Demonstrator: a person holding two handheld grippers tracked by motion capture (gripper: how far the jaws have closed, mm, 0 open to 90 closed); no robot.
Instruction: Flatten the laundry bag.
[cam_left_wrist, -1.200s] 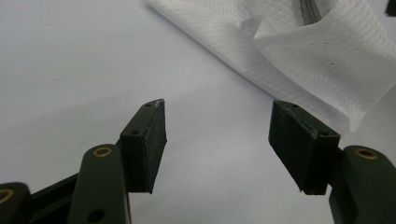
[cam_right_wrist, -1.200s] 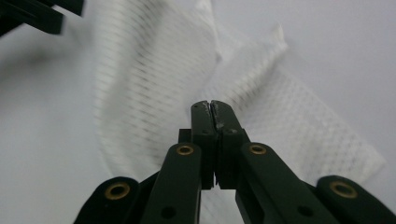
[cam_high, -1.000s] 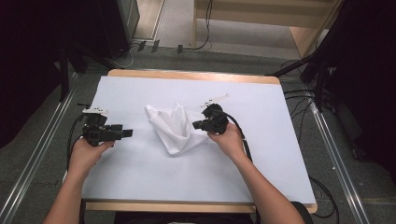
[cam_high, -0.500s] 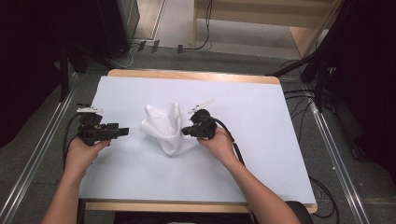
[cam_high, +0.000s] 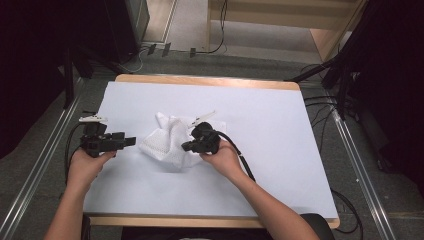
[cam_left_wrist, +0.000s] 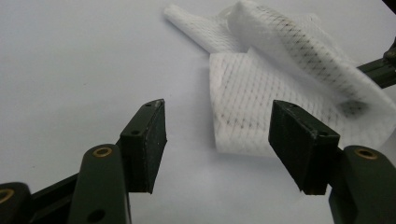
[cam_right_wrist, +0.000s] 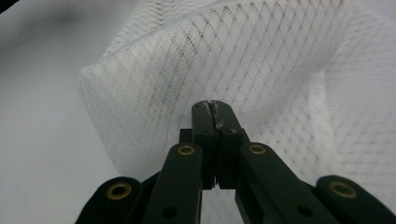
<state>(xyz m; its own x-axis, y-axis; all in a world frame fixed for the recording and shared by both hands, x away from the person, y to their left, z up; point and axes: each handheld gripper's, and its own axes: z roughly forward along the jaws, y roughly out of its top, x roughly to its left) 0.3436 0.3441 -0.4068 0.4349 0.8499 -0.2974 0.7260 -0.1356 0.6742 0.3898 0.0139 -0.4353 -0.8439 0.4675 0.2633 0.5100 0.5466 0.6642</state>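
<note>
Jaws of the right gripper (cam_right_wrist: 212, 105) were pressed together, and they seemed to pinch a fold of the white mesh cloth (cam_high: 167, 142), though the right gripper view was too close to show the fabric between them plainly. Jaws of the left gripper (cam_left_wrist: 217, 140) stood wide apart over bare table (cam_left_wrist: 70, 60), with the cloth's nearest folded edge lying beyond them toward 1 o'clock and not touching either one. In the high view the cloth sat crumpled near the middle of the white table (cam_high: 280, 150), partly lifted at its 3 o'clock side, where the right gripper (cam_high: 186, 147) met it. At the cloth's 9 o'clock, the left gripper (cam_high: 131, 141) was near it but apart from it, pointing toward it.
</note>
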